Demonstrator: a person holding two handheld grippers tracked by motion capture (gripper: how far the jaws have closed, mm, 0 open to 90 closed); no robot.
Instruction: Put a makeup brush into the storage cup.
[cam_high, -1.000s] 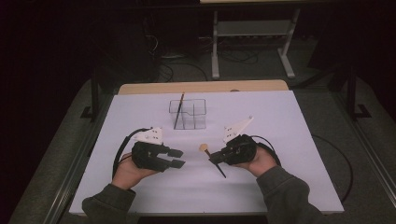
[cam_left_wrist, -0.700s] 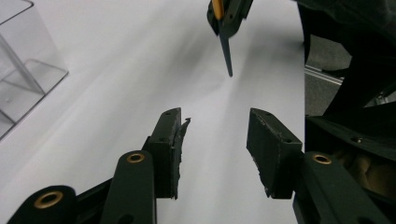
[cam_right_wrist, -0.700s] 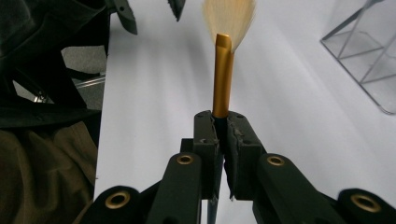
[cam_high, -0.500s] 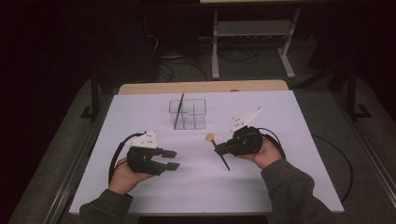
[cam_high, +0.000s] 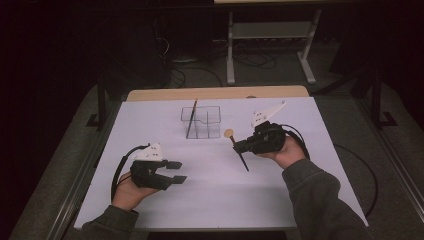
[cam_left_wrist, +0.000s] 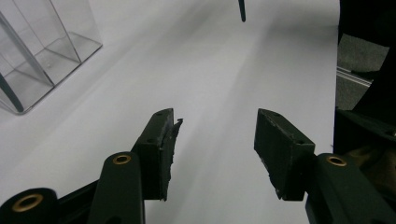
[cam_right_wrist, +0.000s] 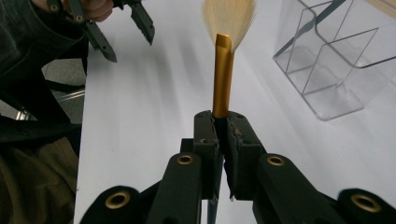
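Organizer (cam_high: 206, 122) holds one dark stick; right tongs (cam_high: 239, 146) clamp the brush (cam_high: 236, 147) (left tongs (cam_high: 176, 171) just opened, empty).

The organizer (cam_high: 202, 121) sits toward the back of the surface (cam_high: 280, 200); my brush (cam_high: 236, 147) is just right of it.

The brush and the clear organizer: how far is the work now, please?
Done: one dark stick already stands in the clear organizer. In hand: the right gripper is shut on the brush, lifted near the organizer. The left gripper is open, empty. Left: putting the brush in a compartment.
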